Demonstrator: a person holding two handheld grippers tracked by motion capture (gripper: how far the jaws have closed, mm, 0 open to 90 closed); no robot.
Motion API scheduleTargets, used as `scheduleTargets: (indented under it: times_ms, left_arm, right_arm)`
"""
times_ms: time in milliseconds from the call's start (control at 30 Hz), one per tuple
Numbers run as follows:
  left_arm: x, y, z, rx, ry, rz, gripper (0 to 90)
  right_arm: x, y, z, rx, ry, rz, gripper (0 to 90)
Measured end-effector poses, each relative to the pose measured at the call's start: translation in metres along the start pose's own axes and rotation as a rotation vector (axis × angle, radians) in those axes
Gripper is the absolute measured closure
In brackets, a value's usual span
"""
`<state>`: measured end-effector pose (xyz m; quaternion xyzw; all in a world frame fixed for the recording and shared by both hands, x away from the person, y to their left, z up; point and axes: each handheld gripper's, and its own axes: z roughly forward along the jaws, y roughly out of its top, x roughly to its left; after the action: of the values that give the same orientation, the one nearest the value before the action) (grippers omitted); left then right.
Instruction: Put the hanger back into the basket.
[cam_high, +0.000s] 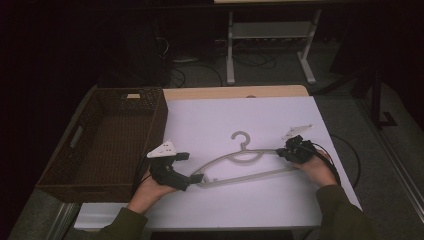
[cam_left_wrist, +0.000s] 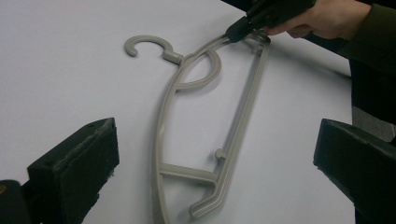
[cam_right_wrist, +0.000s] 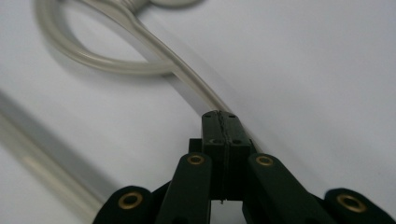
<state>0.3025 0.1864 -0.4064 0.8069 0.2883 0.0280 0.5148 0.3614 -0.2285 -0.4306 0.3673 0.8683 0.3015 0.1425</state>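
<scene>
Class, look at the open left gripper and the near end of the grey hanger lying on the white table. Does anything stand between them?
Nothing visible does. The left gripper has its jaws spread on either side of the hanger, with bare table between. The right gripper pinches the hanger's far end.

No legible text or markings

A pale tag (cam_high: 133, 95) is showing on the far rim of the wicker basket (cam_high: 60, 150), but it is appearing too small and dim for reading.
</scene>
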Motion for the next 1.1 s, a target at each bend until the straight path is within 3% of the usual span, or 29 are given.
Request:
scheduleTargets:
  times_ms: [133,400,567,800,1100]
  left_arm:
    - [0.000,0.000,0.000,0.006,0.001,0.000,0.0]
    - [0.000,-0.001,0.000,0.003,0.005,-0.003,0.0]
    - [0.000,-0.001,0.000,0.004,0.006,-0.003,0.0]
    - [0.000,-0.001,0.000,0.004,0.007,-0.003,0.0]
    - [0.000,-0.001,0.000,0.005,0.009,-0.001,0.0]
  right_arm:
    - [0.015,0.002,-0.011,-0.056,0.041,0.003,89.6]
    - [0.051,-0.003,-0.022,-0.074,0.134,-0.022,89.7]
    - [0.055,-0.007,-0.021,-0.058,0.141,-0.040,89.7]
    - [0.057,-0.011,-0.022,-0.049,0.140,-0.024,89.7]
    - [0.056,-0.016,-0.017,-0.006,0.111,-0.037,89.7]
